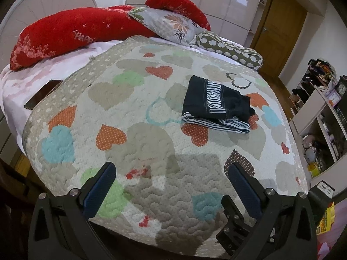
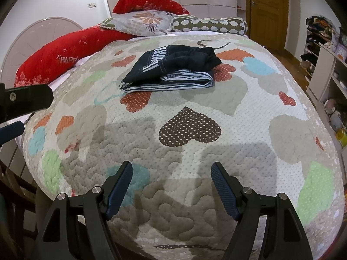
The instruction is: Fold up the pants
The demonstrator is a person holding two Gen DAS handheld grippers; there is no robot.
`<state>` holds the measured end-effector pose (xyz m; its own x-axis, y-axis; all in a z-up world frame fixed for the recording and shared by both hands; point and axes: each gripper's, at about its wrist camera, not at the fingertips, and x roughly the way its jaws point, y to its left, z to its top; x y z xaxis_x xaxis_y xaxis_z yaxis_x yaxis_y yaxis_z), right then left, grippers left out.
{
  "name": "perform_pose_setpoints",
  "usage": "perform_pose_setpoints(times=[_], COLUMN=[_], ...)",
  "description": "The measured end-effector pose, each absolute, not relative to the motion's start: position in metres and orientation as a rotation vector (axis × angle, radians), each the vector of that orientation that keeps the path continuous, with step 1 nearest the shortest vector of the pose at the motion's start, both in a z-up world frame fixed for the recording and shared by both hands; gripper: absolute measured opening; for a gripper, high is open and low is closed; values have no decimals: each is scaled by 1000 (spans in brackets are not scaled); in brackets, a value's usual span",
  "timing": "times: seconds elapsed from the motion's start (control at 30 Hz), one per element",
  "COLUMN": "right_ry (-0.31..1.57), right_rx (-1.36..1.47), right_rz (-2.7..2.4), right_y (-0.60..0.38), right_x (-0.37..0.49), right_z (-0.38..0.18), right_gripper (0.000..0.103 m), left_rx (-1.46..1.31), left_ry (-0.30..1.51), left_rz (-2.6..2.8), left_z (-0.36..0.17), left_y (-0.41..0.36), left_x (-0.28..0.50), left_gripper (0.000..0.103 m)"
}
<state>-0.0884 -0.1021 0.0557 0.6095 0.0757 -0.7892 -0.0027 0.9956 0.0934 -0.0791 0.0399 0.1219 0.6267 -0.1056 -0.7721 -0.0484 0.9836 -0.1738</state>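
Left wrist view, folded pants (image 1: 216,106) mid-quilt (image 1: 134,99), red pillows (image 1: 65,34) behind, shelves (image 1: 321,117) past the bed edge, left gripper (image 1: 171,173) and right gripper (image 2: 171,171) both spread wide, holding nothing, well short of pants

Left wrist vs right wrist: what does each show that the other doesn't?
Left wrist only: a dark flat object on the pale sheet beside the quilt, and a clock on the shelving.

Right wrist only: the left gripper seen from outside at the frame edge, and a brown dotted heart patch in full.

Both: the folded pants on the quilt, red pillows, and each camera's own open gripper, the right gripper included.
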Motion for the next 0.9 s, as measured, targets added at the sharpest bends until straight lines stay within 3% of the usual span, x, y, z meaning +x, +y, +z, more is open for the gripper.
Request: perform_pose_setpoints(times=[0.9], right_ry=[929], right_rx=[82], right_rz=[46], right_y=[-99], right_x=[-88], right_z=[49], right_gripper=[79], left_rx=[-177], left_ry=[927], left_rz=[-64], left_z=[111], left_y=[34], left_x=[-78], left_gripper=[103])
